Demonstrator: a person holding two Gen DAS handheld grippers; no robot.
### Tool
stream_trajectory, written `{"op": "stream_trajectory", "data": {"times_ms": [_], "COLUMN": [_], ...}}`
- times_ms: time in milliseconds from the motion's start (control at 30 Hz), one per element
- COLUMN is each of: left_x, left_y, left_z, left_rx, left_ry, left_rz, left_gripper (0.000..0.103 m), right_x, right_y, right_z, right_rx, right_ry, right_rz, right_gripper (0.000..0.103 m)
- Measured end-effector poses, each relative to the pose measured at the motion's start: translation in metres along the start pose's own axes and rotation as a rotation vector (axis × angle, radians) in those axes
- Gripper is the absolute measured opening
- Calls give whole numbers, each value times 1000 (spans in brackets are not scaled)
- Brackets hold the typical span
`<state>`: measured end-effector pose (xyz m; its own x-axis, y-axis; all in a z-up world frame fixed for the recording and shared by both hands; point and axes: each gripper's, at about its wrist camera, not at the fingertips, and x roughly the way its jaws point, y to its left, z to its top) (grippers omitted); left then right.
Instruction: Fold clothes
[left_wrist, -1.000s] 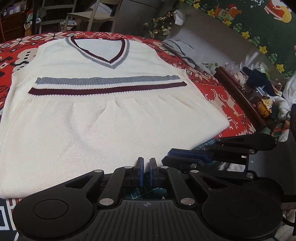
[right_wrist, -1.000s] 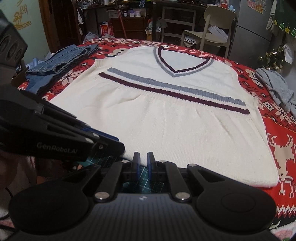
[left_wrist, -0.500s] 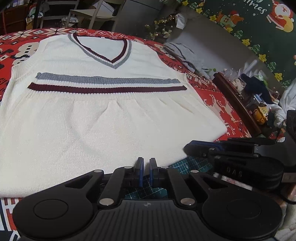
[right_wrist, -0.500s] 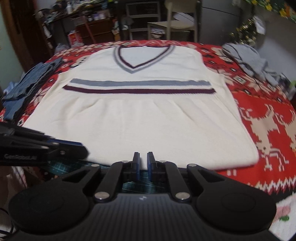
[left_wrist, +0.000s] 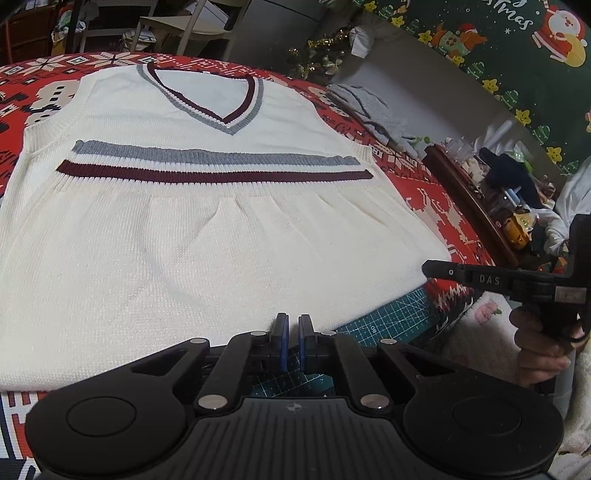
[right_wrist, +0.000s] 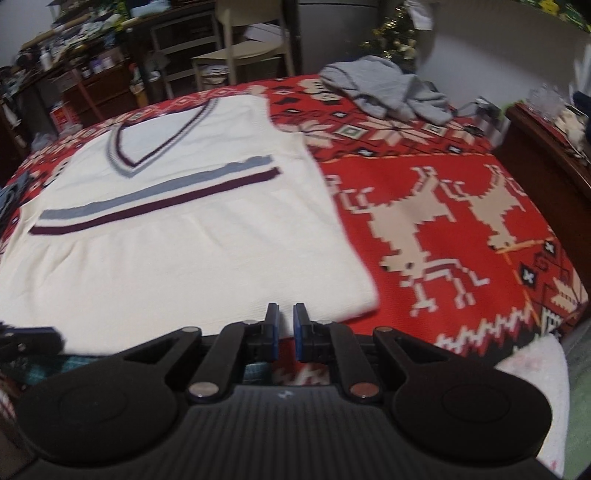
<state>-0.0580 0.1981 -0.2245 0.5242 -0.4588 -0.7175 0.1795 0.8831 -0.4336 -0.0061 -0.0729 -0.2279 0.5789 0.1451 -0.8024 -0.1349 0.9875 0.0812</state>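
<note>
A white vest (left_wrist: 207, 236) with 2 stripes lies flat on the red patterned tabletop (right_wrist: 443, 206), while the left hand-held gripper (left_wrist: 290, 341) at its hem and the right hand-held gripper (right_wrist: 284, 330) near its corner have jaws nearly together, holding nothing.

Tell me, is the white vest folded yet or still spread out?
Spread flat: the white vest shows its whole V-neck, both stripes, both armholes and hem, unfolded.
</note>
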Motion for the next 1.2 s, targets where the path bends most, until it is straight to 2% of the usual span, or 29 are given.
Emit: {"op": "stream_trajectory", "data": {"times_ms": [233,367,700,900,1000,1100,1200], "left_x": [-1,-1,0,0,-1,-6,-15], "left_y": [0,1,0,-3,-7,-12,-7], "left_z": [-1,-1,-1,-1,-2,-4,-5], "left_rx": [1,1,0,8,29,62,52], "left_ry": [0,0,1,-4,-7,-27,-48], "left_rz": [0,1,2,15,42,122,174], "left_gripper": [5,5,5,5,5,5,5], "right_x": [3,1,-12,-10,-9,-7,-3], "right_y": [-26,-19,60,110,118,115,107], "right_z": [7,6,-5,-19,-22,-20,-17], "right_rx": [66,53,-109,-249,-268,-256,-228], "right_ry": [-15,-16,-2,14,17,22,30], "right_rz": [-45,-32,196,258,268,268,268], "right_gripper": [7,9,9,9,9,9,9]}}
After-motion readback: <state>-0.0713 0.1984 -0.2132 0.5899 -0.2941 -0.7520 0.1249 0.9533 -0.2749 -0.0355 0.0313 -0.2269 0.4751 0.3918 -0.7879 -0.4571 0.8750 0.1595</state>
